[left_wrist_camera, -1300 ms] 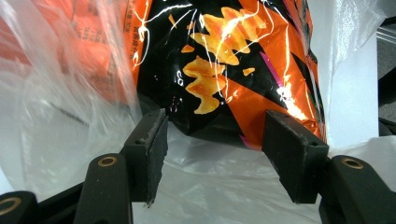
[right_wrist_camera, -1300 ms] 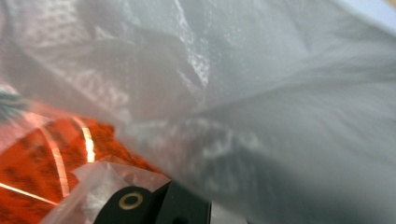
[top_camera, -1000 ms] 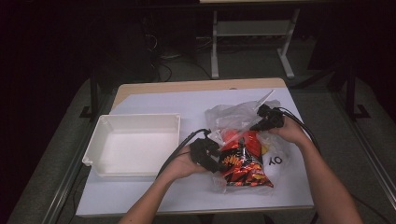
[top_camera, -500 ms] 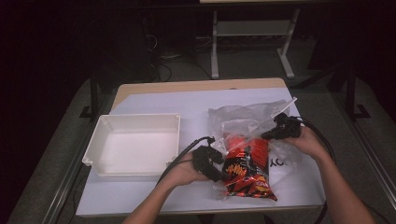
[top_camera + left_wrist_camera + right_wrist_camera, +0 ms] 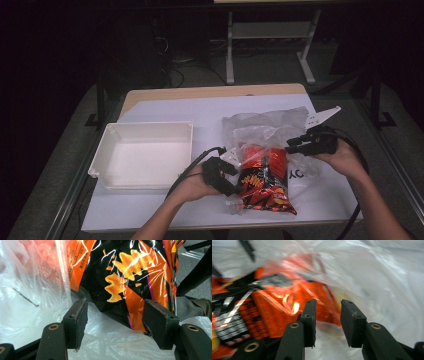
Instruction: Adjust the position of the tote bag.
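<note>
Snack bag, orange and black, glossy: lies near the worktop's front edge, right of centre, its far end inside a clear plastic bag spread toward the right edge. Left tool: at the snack bag's left side, jaws spread with the bag's edge between them, pads not pressing. Right tool: by the plastic bag's right side, jaws just opening, nothing pinched. White tray: left side of worktop.
</note>
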`<state>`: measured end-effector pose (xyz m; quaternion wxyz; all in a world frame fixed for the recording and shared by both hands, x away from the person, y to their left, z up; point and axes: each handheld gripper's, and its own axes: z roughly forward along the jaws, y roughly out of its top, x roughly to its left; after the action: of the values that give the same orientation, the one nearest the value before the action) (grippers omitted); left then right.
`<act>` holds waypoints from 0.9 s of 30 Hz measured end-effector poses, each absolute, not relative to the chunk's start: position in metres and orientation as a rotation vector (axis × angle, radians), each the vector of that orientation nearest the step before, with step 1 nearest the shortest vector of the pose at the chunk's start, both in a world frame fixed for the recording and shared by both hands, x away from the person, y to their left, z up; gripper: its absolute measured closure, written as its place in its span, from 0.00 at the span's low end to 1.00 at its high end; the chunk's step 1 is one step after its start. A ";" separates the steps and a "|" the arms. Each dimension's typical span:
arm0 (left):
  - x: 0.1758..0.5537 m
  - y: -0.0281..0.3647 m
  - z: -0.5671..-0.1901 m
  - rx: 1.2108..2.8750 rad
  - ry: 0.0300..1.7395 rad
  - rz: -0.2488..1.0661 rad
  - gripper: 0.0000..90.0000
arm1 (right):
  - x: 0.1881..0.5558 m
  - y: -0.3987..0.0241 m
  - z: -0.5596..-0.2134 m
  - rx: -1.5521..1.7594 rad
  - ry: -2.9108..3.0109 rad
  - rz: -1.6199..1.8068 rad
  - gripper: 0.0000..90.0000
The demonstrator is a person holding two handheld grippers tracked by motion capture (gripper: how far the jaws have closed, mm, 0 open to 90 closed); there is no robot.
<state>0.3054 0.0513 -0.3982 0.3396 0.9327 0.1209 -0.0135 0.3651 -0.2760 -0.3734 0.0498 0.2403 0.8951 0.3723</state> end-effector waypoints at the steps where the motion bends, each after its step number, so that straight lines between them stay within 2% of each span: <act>1: 0.305 0.052 -0.397 2.422 0.315 -0.035 0.41 | 0.362 -0.276 -0.372 0.713 2.726 1.142 0.69; 27: 0.286 0.060 -0.396 2.430 0.247 -0.040 0.40 | 0.273 -0.262 -0.387 0.496 2.787 1.258 0.49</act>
<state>0.2862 0.0599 -0.3955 0.3423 0.9347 0.0948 -0.0155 0.2729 -0.2624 -0.3865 0.0219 0.1602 0.8994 0.4061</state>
